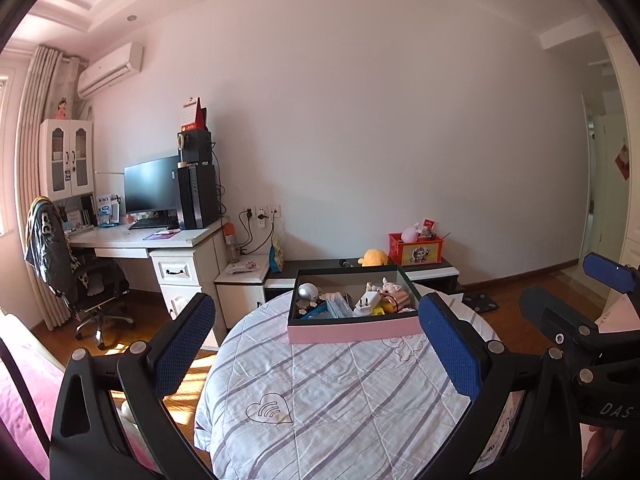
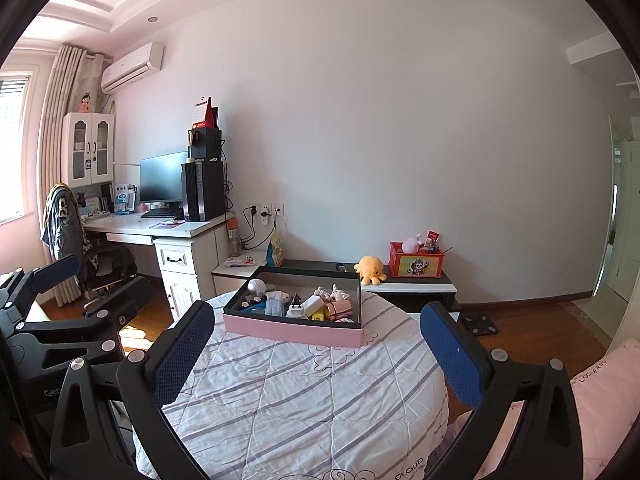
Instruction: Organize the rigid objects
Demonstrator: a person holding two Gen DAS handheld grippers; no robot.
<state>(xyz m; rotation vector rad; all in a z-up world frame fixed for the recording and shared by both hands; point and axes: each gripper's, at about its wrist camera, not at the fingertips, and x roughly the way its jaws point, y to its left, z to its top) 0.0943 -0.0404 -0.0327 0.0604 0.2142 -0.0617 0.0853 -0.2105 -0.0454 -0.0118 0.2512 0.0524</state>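
Both claws hang wide apart and empty, left claw [image 1: 316, 344] and right claw [image 2: 316, 344], near the round bench [image 1: 340, 400]. The small items [image 2: 304, 304] all sit inside the pink box [image 2: 292, 330] at its far side: either already gathered, or waiting to be sorted out.

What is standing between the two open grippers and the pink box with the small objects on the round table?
Nothing visible. Only bare striped quilt lies between the left gripper, the right gripper and the pink box. Both hang open and empty, short of its near wall.
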